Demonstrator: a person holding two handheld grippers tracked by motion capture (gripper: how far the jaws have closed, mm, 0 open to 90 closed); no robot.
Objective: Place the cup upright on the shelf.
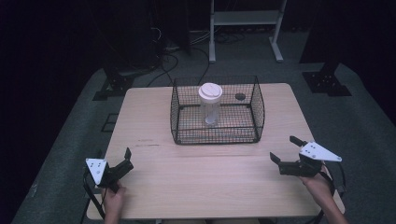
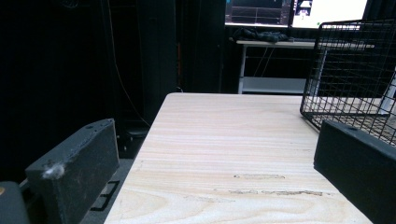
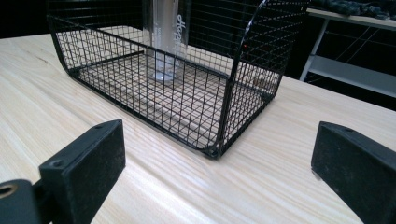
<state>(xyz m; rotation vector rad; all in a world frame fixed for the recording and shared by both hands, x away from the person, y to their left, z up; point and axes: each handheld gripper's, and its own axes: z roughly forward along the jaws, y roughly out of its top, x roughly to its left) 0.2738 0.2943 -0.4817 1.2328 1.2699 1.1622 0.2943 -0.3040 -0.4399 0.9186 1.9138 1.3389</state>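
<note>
High view: a wire basket (image 1: 217,111) sits at 12 o'clock on the bench (image 1: 205,172), with a lidded cup (image 1: 210,103) upright inside. The left tool (image 1: 125,161) at 8 o'clock and right tool (image 1: 286,150) at 4 o'clock gape wide, holding nothing.

Left gripper view: jaws well apart, basket (image 2: 350,70) at 2 o'clock.

Right gripper view: jaws spread, cup (image 3: 166,37) at 11 o'clock. Seemingly nothing has been started.

Table: light wooden table (image 1: 205,172), pale grain, standing on grey floor.
Basket: black wire basket (image 1: 217,135) resting on the table's far middle.
Marks: faint dark scuffs (image 1: 147,142) on the wood near the basket's left front corner.
</note>
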